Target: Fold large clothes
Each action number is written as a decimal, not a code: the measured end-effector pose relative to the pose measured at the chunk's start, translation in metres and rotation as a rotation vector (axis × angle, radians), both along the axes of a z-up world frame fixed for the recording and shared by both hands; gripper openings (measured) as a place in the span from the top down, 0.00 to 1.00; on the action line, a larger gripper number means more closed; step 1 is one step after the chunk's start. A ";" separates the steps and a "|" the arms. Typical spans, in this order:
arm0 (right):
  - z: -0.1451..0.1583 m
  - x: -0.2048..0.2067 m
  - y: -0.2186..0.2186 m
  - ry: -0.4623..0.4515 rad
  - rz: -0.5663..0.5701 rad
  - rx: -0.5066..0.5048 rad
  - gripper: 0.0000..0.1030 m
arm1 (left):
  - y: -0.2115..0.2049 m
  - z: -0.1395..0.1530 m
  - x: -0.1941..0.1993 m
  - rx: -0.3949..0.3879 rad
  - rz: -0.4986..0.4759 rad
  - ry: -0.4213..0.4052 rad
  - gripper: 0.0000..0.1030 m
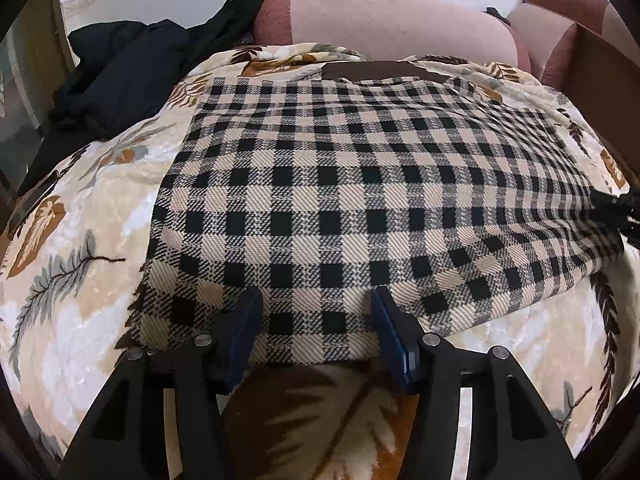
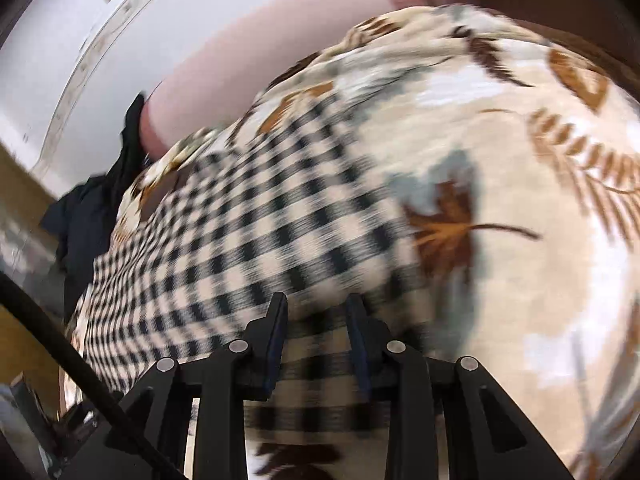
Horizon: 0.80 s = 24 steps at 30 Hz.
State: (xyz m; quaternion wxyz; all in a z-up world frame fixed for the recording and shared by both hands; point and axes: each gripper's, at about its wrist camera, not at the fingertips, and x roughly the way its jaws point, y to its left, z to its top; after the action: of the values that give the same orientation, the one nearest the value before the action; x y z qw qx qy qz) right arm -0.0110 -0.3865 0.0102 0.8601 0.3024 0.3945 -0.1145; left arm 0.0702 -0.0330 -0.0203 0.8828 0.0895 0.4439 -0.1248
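Observation:
A black-and-beige checked garment (image 1: 340, 184) lies spread flat on a leaf-patterned blanket (image 1: 80, 248), its brown collar part (image 1: 380, 70) at the far end. My left gripper (image 1: 316, 292) is open. Its fingers straddle the near hem and the cloth lies slack between them. The right gripper's black tip (image 1: 616, 204) shows at the garment's right edge, where the checks bunch toward it. The right wrist view is blurred. There the right gripper (image 2: 317, 300) has its jaws partly apart over the checked garment (image 2: 240, 232), with a fold of it between them and a gap visible.
A pile of dark clothes (image 1: 132, 68) lies at the back left on the blanket. The pink sofa backrest (image 1: 380, 16) runs behind. A brown cardboard panel (image 1: 600, 80) stands at the right. A black cable (image 2: 80, 364) crosses the right wrist view's lower left.

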 end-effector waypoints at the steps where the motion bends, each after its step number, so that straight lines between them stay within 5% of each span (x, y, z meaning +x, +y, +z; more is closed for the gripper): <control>1: 0.002 -0.004 -0.004 -0.005 -0.013 0.000 0.68 | -0.001 0.000 -0.001 0.003 -0.003 -0.001 0.46; 7: 0.011 -0.019 -0.017 -0.028 -0.042 0.007 0.65 | -0.012 0.004 -0.010 0.013 -0.034 0.001 0.46; 10: 0.016 -0.026 -0.018 -0.027 -0.051 -0.029 0.54 | -0.020 0.004 -0.018 0.033 -0.055 -0.005 0.46; 24: 0.015 -0.035 -0.026 -0.030 -0.086 0.016 0.50 | -0.041 0.007 -0.035 0.049 -0.136 -0.012 0.46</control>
State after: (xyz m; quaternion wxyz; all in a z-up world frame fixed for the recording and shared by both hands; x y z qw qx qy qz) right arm -0.0458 -0.4128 0.0248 0.8577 0.3279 0.3692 -0.1437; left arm 0.0353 -0.0742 -0.0136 0.8724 0.1419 0.4345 -0.1730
